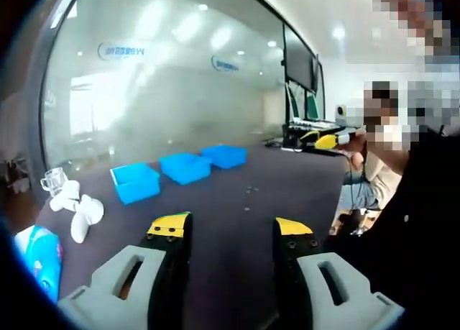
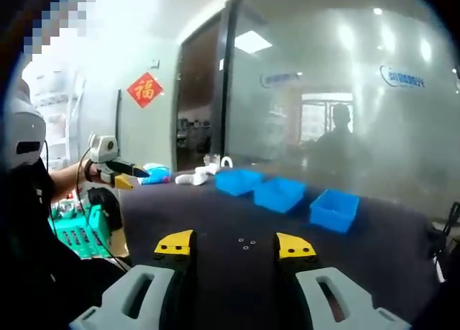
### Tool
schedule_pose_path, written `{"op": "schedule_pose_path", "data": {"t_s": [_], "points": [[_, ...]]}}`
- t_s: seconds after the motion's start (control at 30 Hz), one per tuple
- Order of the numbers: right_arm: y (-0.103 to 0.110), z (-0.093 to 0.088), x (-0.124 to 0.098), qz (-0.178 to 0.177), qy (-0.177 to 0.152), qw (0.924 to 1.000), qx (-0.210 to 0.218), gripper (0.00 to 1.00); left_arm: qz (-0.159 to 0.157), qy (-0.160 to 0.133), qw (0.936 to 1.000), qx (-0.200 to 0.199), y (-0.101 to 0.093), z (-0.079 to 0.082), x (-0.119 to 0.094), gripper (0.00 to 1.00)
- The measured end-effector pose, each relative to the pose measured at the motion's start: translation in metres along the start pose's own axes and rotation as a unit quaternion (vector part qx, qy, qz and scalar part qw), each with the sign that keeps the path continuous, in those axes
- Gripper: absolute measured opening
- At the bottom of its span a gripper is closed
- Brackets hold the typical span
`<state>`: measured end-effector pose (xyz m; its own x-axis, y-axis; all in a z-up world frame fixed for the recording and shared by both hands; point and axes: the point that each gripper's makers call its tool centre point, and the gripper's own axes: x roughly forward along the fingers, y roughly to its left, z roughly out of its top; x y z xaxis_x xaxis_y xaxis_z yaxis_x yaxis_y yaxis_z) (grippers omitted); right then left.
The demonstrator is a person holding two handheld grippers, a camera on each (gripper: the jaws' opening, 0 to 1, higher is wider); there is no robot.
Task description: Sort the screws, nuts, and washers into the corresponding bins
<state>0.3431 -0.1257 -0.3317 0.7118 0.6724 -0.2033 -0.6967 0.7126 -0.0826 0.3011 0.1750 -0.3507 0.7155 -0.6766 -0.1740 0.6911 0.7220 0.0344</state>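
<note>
Both grippers, jaws parted and empty, above a dark tabletop.
Left gripper view: three blue plastic bins, white cups. Right gripper view: red wall ornament, small fasteners.

Frosted glass wall, dark doorway, bright ceiling lights.

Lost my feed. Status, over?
Both grippers open, empty, above table. Three blue bins lined up. Small hardware loose on table. Nothing blocking.
</note>
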Motion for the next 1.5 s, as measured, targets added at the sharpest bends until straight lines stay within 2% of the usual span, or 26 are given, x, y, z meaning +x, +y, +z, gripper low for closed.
{"op": "schedule_pose_path", "data": {"t_s": [0.27, 0.53, 0.77, 1.1, 1.37, 1.5], "points": [[0.013, 0.0, 0.024, 0.049, 0.055, 0.9962, -0.048, 0.39, 0.005, 0.007, 1.0, 0.001, 0.003, -0.004, -0.002, 0.43], [0.027, 0.0, 0.051, 0.096, 0.105, 0.9849, -0.098, 0.39, 0.007, 0.009, 0.9999, 0.002, 0.005, -0.006, -0.005, 0.42], [0.044, -0.005, 0.073, 0.143, 0.143, 0.9708, -0.129, 0.39, 0.007, 0.014, 0.9999, 0.0, 0.006, -0.01, -0.007, 0.42], [0.05, -0.01, 0.102, 0.183, 0.18, 0.9543, -0.153, 0.38, 0.012, 0.022, 0.9997, -0.003, 0.007, -0.016, -0.007, 0.42], [0.061, -0.031, 0.121, 0.219, 0.23, 0.9304, -0.183, 0.37, 0.011, 0.025, 0.9996, 0.003, 0.003, -0.014, -0.007, 0.42], [0.067, -0.038, 0.131, 0.232, 0.246, 0.922, -0.188, 0.36, 0.012, 0.027, 0.9996, 0.002, 0.003, -0.015, -0.007, 0.42]]}}
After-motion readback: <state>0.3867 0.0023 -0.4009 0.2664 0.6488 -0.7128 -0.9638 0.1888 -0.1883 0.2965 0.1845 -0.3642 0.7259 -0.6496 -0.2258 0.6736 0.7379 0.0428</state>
